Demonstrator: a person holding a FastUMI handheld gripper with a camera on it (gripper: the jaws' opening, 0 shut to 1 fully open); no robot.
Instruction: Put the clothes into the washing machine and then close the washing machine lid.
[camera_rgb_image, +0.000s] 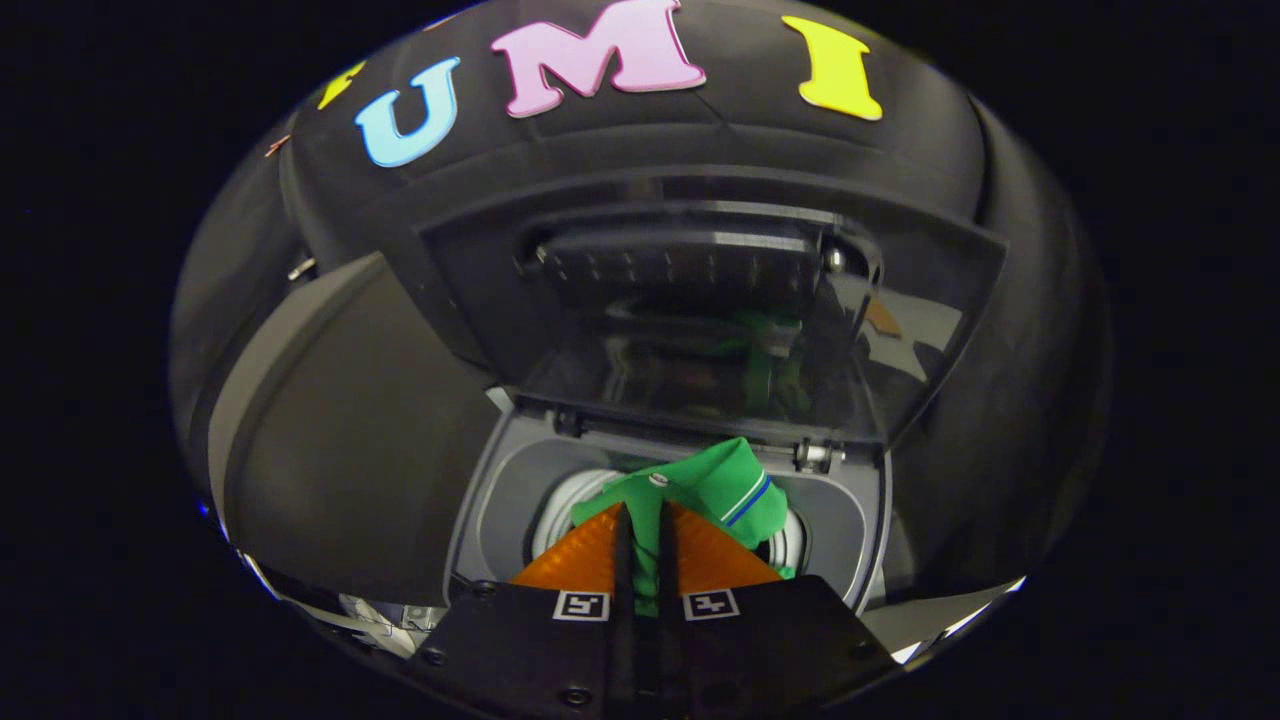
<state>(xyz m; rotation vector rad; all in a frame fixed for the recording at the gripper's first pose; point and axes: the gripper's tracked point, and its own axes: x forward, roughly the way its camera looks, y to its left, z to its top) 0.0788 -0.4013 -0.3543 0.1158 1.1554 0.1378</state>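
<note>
1. Gripper fingers stand nearly pressed together, pinching a fold of the green garment in the narrow slit between them; green cloth shows in that slit, so both fingers seem to bear on the fabric.
2. Garment hangs from the fingertips and spreads just ahead of them, its striped cuff or collar lying to the right, over the mouth of the drum.
3. Around the drum mouth runs the grey rim of the washing machine's top opening; the cloth looks partly over the hole and partly still above it, though how deep it reaches I cannot tell.
4. Beyond the opening the glass lid stands raised and tilted back on its hinges, with a green reflection in it.
5. To do this step well, I judge: lower the fingertips straight down over the middle of the drum before letting go, so no fabric drapes across the rim.
6. Then draw back clear of the hinges; trapped cloth would likely stop the lid seating.
</note>
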